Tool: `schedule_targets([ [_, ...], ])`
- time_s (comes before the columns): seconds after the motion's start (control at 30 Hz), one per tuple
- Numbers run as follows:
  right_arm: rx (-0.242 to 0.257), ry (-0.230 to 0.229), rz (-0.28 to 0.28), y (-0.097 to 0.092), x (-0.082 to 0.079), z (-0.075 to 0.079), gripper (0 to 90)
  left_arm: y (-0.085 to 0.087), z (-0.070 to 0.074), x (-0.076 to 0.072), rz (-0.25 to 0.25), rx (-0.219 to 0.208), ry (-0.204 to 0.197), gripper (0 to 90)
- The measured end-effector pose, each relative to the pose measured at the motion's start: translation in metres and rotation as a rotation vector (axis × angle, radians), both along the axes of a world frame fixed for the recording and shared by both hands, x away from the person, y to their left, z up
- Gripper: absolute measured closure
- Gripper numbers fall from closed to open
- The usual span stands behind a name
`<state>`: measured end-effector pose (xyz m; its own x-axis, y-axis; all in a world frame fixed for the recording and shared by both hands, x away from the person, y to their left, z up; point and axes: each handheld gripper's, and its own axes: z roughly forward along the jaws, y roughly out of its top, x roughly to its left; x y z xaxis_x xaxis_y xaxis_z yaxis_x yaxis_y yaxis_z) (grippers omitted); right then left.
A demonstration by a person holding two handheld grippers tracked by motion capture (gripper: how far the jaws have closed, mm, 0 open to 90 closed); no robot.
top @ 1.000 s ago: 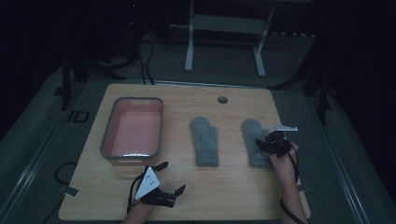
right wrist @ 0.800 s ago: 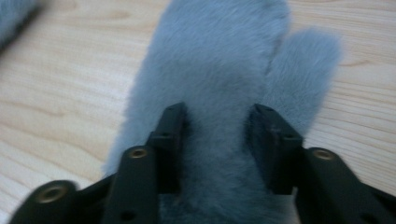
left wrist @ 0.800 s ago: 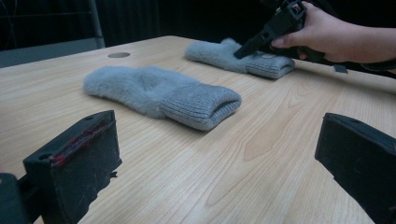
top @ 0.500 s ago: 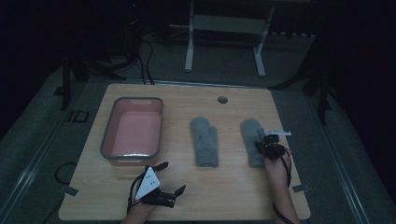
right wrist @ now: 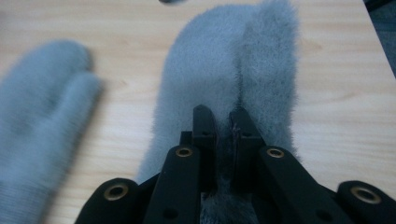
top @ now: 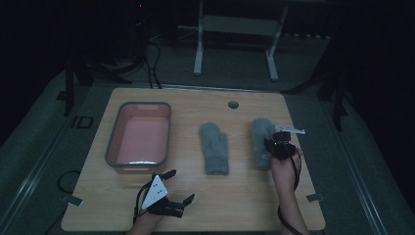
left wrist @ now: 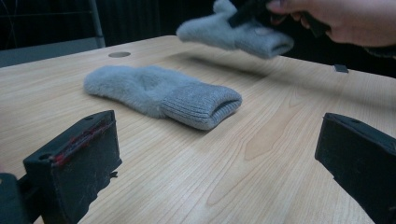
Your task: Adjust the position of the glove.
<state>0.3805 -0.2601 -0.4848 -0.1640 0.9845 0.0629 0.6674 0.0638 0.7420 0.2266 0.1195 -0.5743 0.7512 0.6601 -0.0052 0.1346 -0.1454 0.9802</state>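
Note:
Two grey fuzzy mittens are on the wooden table (top: 244, 196). The left mitten (top: 214, 147) (left wrist: 163, 93) (right wrist: 42, 116) lies flat in the middle. My right gripper (top: 272, 146) (right wrist: 222, 119) is shut on the right mitten (top: 262, 139) (right wrist: 233, 65) near its cuff, pinching the fabric between both jaws. In the left gripper view the right mitten (left wrist: 233, 32) hangs lifted off the table under the person's hand. My left gripper (top: 178, 187) (left wrist: 215, 154) rests near the table's front edge, open, with nothing between its jaws.
A pink bin with a grey rim (top: 113, 147) stands on the left part of the table. A round hole (top: 233, 105) sits near the far edge. A white stand's legs (top: 198, 63) are on the floor beyond the table.
The right gripper has moved slightly leftward and forward with the right mitten in its grasp. The left gripper has not moved.

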Motion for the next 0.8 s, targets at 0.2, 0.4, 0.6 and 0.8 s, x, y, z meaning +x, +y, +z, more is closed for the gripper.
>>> schedule_targets([
  [0.2, 0.022, -0.026, 0.005, 0.025, -0.001, 0.019, 83.6, 0.0, 0.0, 0.0, -0.001, 0.004, -0.003, 0.4],
  [0.4, 0.064, -0.021, 0.031, 0.052, 0.001, 0.023, 83.6, -0.001, 0.0, -0.001, 0.001, 0.005, -0.002, 0.4],
  [0.6, 0.107, -0.026, 0.08, 0.084, -0.004, 0.024, 83.6, -0.001, 0.0, -0.001, 0.0, 0.009, -0.006, 0.4],
  [0.8, 0.116, -0.01, 0.134, 0.115, -0.008, 0.017, 83.5, -0.001, 0.0, -0.001, -0.004, 0.012, -0.006, 0.3],
])
